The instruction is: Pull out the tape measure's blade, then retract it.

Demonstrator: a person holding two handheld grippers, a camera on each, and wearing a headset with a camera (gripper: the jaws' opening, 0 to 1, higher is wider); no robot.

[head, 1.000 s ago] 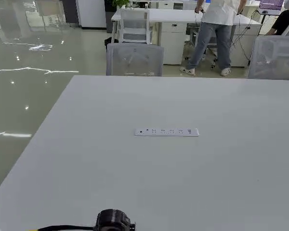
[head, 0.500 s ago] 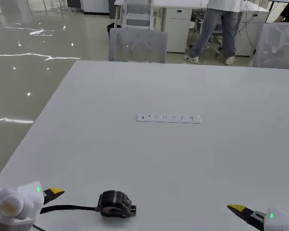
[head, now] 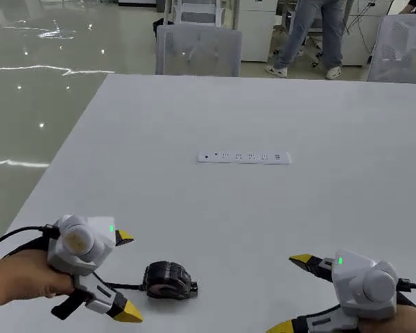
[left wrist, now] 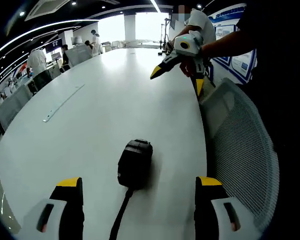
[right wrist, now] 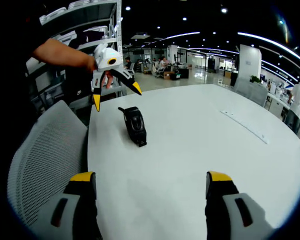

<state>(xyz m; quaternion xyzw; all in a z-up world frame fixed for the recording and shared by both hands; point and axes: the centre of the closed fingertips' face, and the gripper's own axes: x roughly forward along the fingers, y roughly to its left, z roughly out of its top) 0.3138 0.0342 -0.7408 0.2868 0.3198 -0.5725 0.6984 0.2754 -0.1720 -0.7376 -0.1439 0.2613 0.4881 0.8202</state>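
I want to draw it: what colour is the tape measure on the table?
The rounded tape measure is black all over; clearest in the left gripper view.

Surface: a wide white table [head: 277, 222], its top plain and matte, with its left edge running far into the room.
Middle of the top: a white power strip [head: 243, 157] lies flat, its length running left to right.
Near left part: a black tape measure [head: 168, 279] rests on the top, well apart from the power strip.
Trailing piece: a black strap [head: 122, 286] runs left from the tape measure along the top.
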